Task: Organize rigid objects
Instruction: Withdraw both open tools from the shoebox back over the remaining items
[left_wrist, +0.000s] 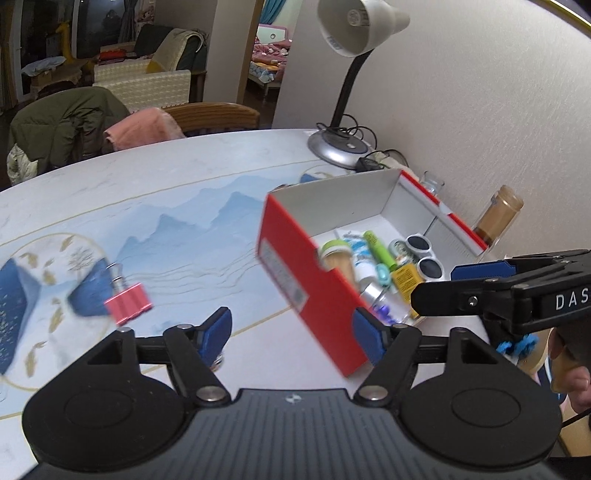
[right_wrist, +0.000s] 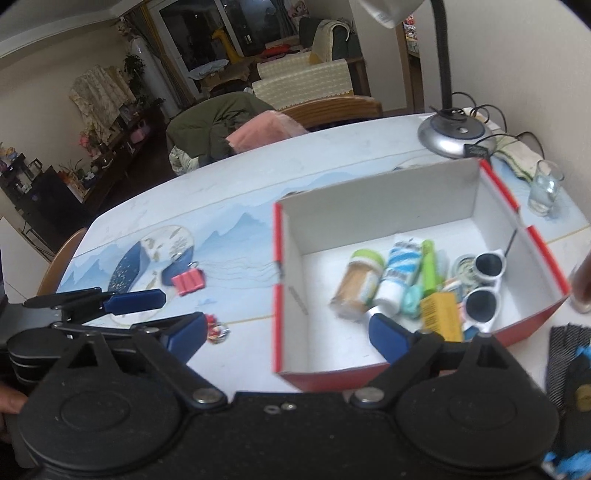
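A red box (left_wrist: 295, 280) with a white inside (right_wrist: 388, 206) stands on the table and holds several small things: a bottle (right_wrist: 356, 284), a tube, a green stick, a yellow pack and white sunglasses (right_wrist: 484, 284). A pink binder clip (left_wrist: 129, 301) (right_wrist: 188, 280) lies on the table left of the box. A small red keyring item (right_wrist: 218, 332) lies nearer, by my left gripper. My left gripper (left_wrist: 291, 332) is open and empty, just in front of the box's left wall. My right gripper (right_wrist: 288, 332) is open and empty over the box's near edge.
A desk lamp (left_wrist: 343, 144) with cables stands behind the box by the wall. A glass (right_wrist: 543, 188) and a brown bottle (left_wrist: 498, 218) stand right of the box. Chairs with a green jacket and a pink cloth (left_wrist: 136, 127) line the table's far edge.
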